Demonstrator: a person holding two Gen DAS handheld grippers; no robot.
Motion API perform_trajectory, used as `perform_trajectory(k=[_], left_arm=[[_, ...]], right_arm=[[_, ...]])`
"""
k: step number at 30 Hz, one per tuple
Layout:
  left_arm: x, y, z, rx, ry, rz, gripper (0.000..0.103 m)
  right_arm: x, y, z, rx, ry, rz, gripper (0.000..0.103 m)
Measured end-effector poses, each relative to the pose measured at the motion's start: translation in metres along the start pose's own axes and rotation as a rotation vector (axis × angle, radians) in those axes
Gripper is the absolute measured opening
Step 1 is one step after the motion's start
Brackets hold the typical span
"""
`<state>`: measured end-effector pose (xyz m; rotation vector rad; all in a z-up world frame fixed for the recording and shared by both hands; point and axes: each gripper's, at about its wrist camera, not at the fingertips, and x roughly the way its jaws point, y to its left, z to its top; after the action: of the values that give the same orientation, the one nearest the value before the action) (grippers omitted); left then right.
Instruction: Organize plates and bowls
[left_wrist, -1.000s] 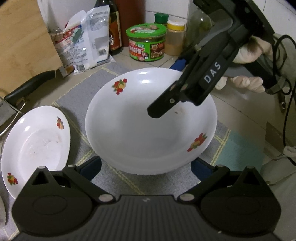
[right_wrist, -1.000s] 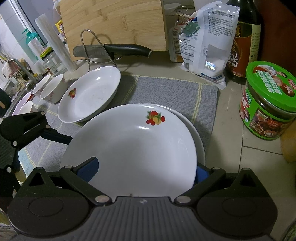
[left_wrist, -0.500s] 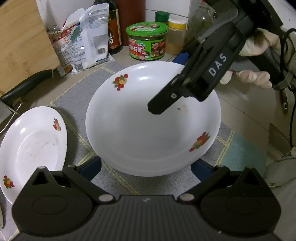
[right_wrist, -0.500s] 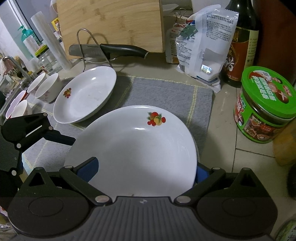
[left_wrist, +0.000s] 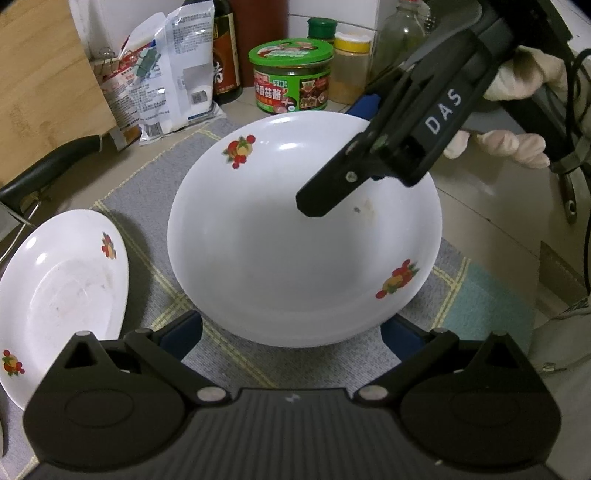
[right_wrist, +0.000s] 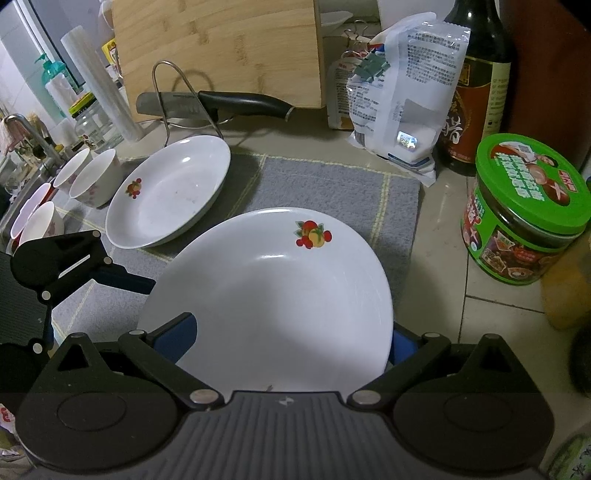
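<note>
Both jaws spread wide around one white plate (left_wrist: 295, 251), mine left (left_wrist: 291, 332) and right (right_wrist: 291, 332).
Plate rim hides my fingertips; contact unclear.

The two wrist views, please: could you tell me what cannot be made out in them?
- Left wrist view: the large white fruit-print plate hides the left gripper's fingertips, so contact is unclear.
- Right wrist view: the same plate hides the right gripper's fingertips.
- Right wrist view: the small white cups are partly cut off by the left edge.
</note>
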<state>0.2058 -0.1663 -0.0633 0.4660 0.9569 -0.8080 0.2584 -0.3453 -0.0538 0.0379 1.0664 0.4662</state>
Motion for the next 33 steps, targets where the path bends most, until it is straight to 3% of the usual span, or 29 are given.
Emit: perform_trajectory(k=[16, 33], left_arm=[[0.000, 0.002, -0.001, -0.008, -0.003, -0.003, 0.102], [-0.003, 0.002, -0.001, -0.032, -0.016, -0.004, 0.102]], right_arm=[[-0.004, 0.000, -0.001, -0.001, 0.000, -0.004, 0.103], [-0.013, -0.017, -0.006, 0.083, 0.001, 0.046, 0.103]])
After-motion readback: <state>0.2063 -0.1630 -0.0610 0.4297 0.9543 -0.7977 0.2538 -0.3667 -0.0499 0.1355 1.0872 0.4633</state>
